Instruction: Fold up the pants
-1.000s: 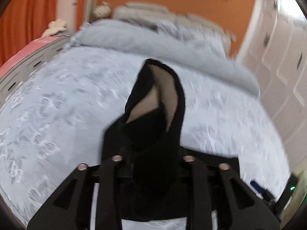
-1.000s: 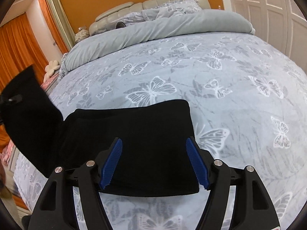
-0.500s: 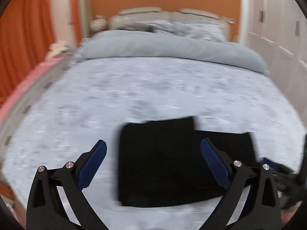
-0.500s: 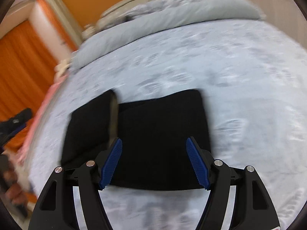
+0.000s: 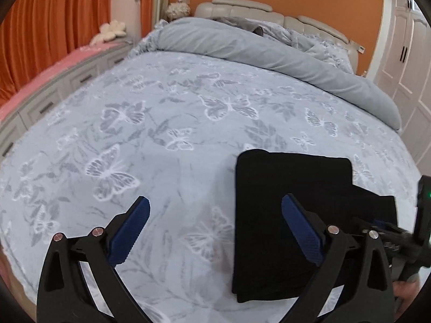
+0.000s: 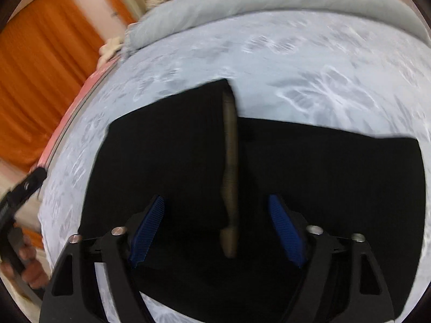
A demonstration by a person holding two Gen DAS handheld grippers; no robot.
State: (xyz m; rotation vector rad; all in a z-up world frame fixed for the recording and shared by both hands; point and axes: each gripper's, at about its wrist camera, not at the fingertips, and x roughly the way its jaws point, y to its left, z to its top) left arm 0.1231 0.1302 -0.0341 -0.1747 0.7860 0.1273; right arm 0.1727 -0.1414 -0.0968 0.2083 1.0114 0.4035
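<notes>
The black pants [image 5: 285, 202] lie folded on the butterfly-print bed cover [image 5: 167, 134], with a left flap laid over the rest. In the right wrist view the pants [image 6: 167, 148] fill the middle, and a tan strip of lining [image 6: 230, 175] shows along the flap's edge. My left gripper [image 5: 215, 231] is open and empty, above the bed just left of the pants. My right gripper [image 6: 216, 228] is open and empty, low over the pants, astride the tan strip. The right gripper's body [image 5: 404, 242] shows at the right edge of the left wrist view.
A rolled grey duvet [image 5: 269, 53] and pillows lie at the head of the bed. A pink-topped drawer unit [image 5: 54, 91] and orange curtains [image 5: 54, 27] stand on the left. White wardrobe doors [image 5: 409, 62] stand on the right.
The left gripper let go of the pant leg it held up, and the flap now lies folded over the pants. The left gripper drew back to the left. The right gripper moved closer over the pants.
</notes>
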